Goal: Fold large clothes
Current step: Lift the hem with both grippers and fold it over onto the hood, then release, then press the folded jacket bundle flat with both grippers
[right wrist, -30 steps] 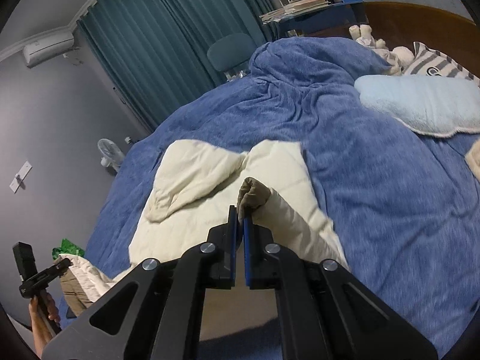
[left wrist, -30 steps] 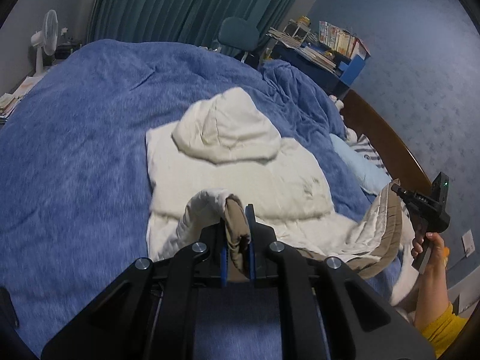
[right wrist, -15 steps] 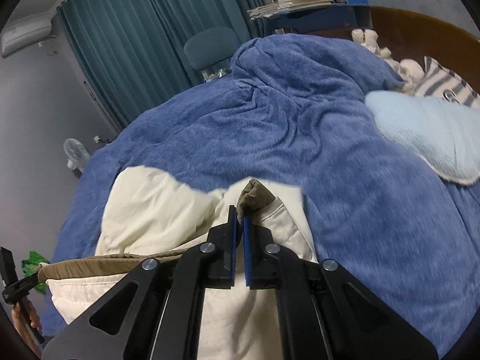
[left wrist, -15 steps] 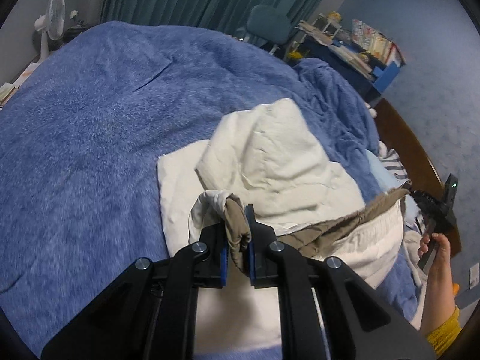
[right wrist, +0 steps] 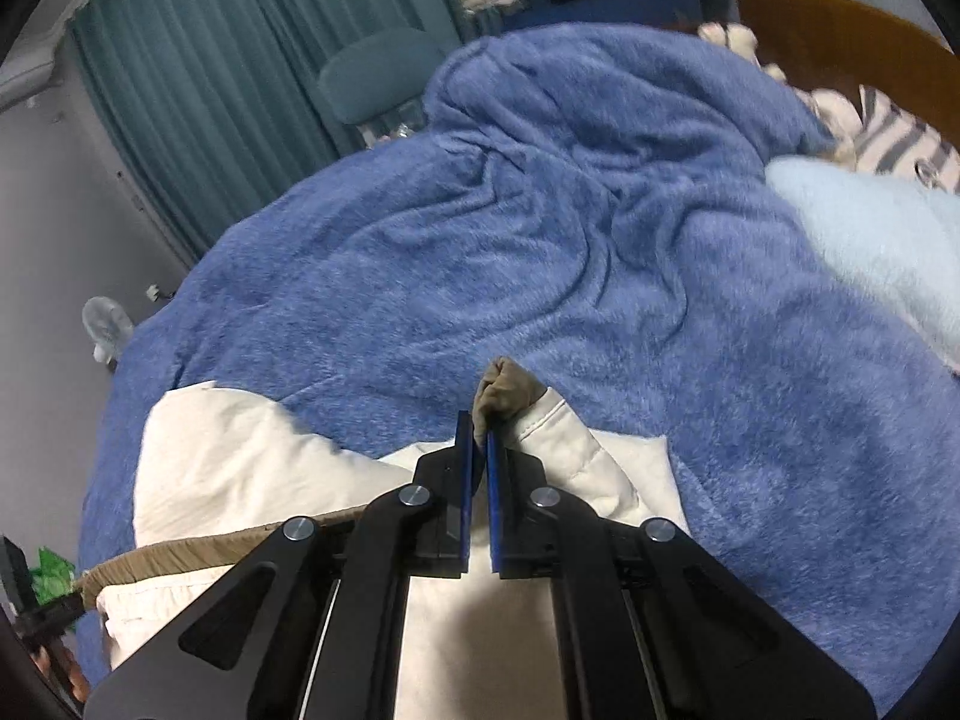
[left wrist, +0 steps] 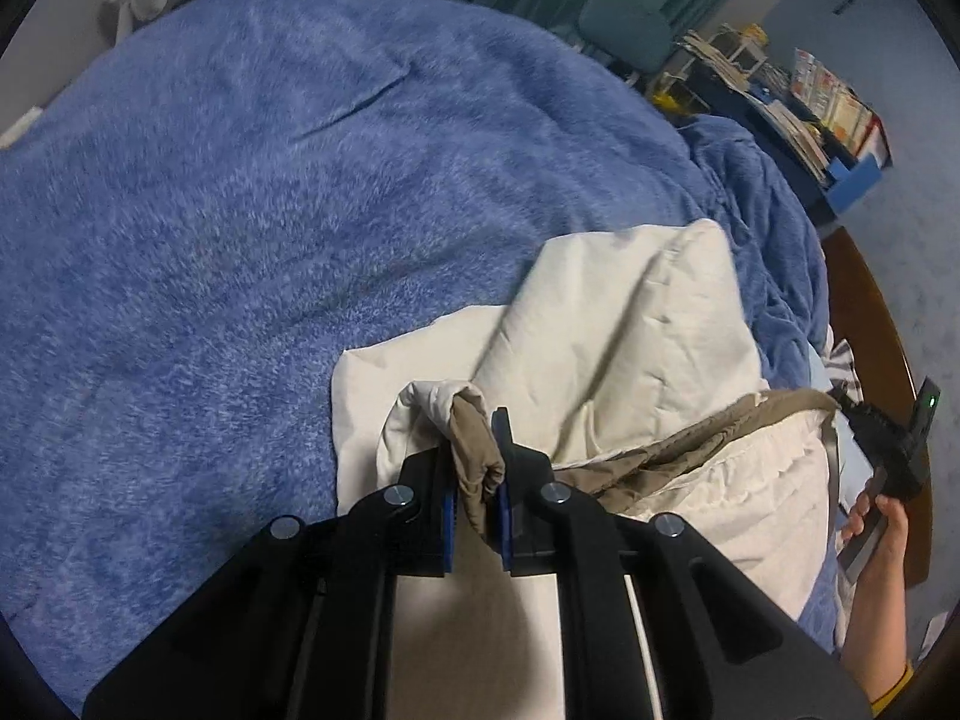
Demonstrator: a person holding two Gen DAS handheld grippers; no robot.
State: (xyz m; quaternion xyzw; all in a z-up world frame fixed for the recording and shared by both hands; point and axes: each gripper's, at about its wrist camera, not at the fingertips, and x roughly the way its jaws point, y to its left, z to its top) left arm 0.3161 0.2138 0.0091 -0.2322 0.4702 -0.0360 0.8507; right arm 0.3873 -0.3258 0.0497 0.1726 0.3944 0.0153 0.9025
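Underneath everything spreads a fuzzy blue blanket [left wrist: 240, 228], filling the view ahead of and to the left of the left gripper's fingers and bunching into a rumpled mound [right wrist: 600, 138] far beyond the right gripper's fingertips. On it lies the cream hooded jacket [left wrist: 630, 324], its bulk just past and to the right of the left fingers, with the hood [right wrist: 228, 456] puffed up to the left of the right fingers. A tan-lined hem [left wrist: 690, 444] stretches taut between the two tools, running rightward from the left fingers toward the other handle. The left gripper [left wrist: 477, 480] is clenched on a tan-and-cream corner of the jacket, fabric wadded between its blue pads [left wrist: 505, 510]. The right gripper [right wrist: 478, 450] likewise pinches a tan fold that pokes out just beyond its fingertips. A pale blue pillow [right wrist: 876, 240] sits far right of the right fingers, a striped cushion [right wrist: 900, 138] just behind it.
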